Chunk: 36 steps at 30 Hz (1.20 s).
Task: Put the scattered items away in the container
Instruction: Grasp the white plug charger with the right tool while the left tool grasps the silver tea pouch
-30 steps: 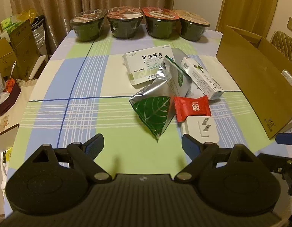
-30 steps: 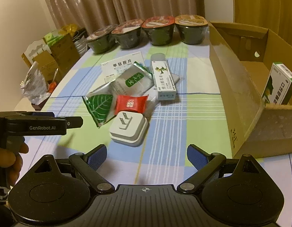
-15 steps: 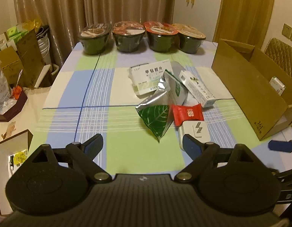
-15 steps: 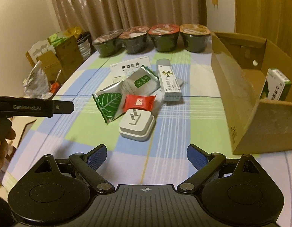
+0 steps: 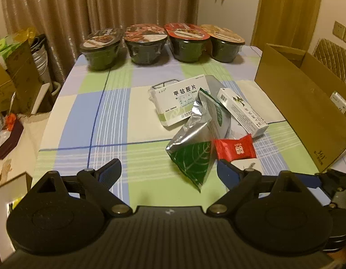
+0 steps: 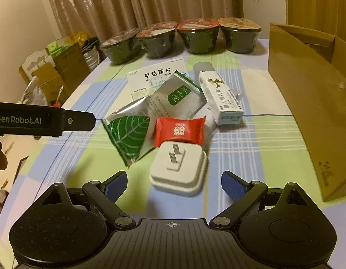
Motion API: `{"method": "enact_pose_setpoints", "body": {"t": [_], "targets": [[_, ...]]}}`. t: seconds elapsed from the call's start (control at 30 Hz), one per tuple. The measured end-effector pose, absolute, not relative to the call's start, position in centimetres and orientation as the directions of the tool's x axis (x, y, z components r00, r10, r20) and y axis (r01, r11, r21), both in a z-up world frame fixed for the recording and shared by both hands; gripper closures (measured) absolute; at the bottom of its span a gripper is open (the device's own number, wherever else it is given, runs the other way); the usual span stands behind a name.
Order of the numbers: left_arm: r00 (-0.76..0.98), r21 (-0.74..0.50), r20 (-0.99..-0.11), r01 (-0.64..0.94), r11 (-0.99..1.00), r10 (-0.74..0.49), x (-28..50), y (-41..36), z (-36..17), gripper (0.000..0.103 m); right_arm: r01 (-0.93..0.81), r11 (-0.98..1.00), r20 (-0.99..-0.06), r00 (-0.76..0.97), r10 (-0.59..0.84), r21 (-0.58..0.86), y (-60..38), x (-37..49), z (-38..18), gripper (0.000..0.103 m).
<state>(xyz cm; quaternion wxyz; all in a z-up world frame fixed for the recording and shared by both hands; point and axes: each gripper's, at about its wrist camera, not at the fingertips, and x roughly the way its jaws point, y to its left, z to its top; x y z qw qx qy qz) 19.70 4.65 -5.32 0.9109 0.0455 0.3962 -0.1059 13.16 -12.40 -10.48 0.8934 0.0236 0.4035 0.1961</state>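
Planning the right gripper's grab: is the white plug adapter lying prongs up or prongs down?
Prongs up. In the right wrist view the white plug adapter lies flat on the tablecloth, both metal prongs pointing upward, just ahead of the open right gripper.

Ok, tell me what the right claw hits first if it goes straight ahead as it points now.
Most likely the white plug adapter: it lies directly ahead of the open right claw, centred between its fingers. The red candy packet sits just behind it. Depth is hard to judge.

Checked table under scattered packets
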Motion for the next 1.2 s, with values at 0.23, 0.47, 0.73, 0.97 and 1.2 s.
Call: {"method": "enact_pose_setpoints", "body": {"t": [0.23, 0.47, 0.73, 0.97, 1.2], "targets": [[0.643, 0.030, -0.742, 0.313, 0.949, -0.189, 22.2, 4.2, -6.4, 0.013, -0.307, 0.936, -0.725, 0.605, 0.330, 0.169, -11.1, 14.9, -12.4, 0.007], [0.622, 0.051, -0.753, 0.379, 0.924, -0.214, 23.7, 3.8, -7.7, 0.013, -0.309, 0.940, -0.729, 0.609, 0.313, 0.145, -11.2, 15.5, -13.7, 0.030], [0.599, 0.090, -0.764, 0.468, 0.879, -0.241, 25.4, 2.3, -9.1, 0.013, -0.303, 0.947, -0.725, 0.629, 0.280, 0.104, -14.1, 15.7, -13.4, 0.033], [0.565, 0.080, -0.784, 0.503, 0.861, -0.258, 28.1, 0.3, -10.9, 0.013, -0.264, 0.960, -0.731, 0.637, 0.246, 0.093, -17.7, 15.3, -13.2, 0.033], [0.473, 0.013, -0.834, 0.534, 0.845, -0.286, 30.0, -0.6, -13.1, 0.031, -0.261, 0.960, -0.732, 0.633, 0.252, 0.105, -18.6, 15.1, -13.1, 0.033]]}}
